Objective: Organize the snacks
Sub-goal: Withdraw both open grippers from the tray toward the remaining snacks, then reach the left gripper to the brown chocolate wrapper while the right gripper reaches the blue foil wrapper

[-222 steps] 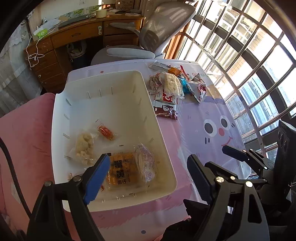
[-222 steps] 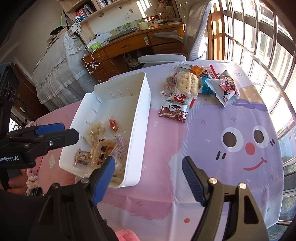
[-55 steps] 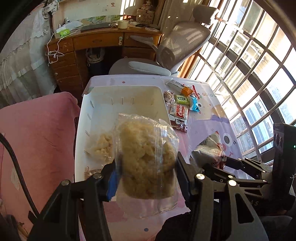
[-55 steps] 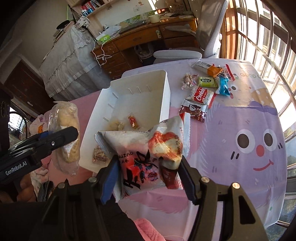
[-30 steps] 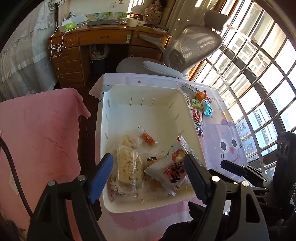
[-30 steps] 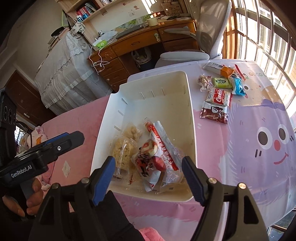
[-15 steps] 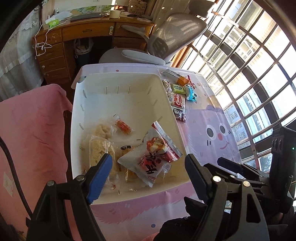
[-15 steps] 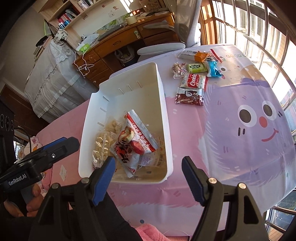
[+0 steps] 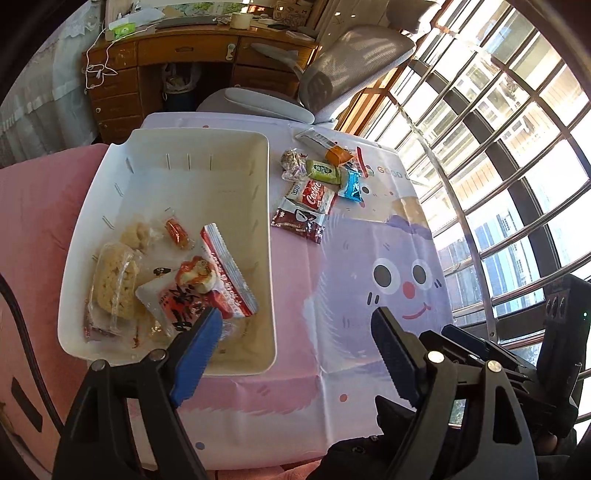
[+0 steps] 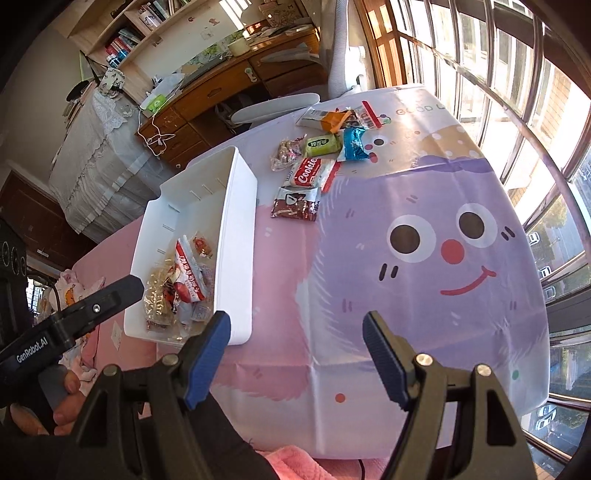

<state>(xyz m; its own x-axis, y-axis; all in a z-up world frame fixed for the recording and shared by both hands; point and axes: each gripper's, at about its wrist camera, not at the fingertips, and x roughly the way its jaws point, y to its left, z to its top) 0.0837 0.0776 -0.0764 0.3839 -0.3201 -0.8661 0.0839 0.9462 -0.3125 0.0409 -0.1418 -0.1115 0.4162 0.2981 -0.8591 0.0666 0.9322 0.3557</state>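
Opening wider, left gripper jaws empty; right gripper jaws spread, empty.

Bin: set on the tablecloth, at its left part.
In the bin: a puffed-snack pack at the left, a printed snack bag just beside it to the right.
Loose snacks: clustered on the cloth, right of the bin's far end.
Chair: behind the table.
Desk: behind the chair.

Home study or bedroom, wooden desk, mesh office chair, bookshelves, barred bay window
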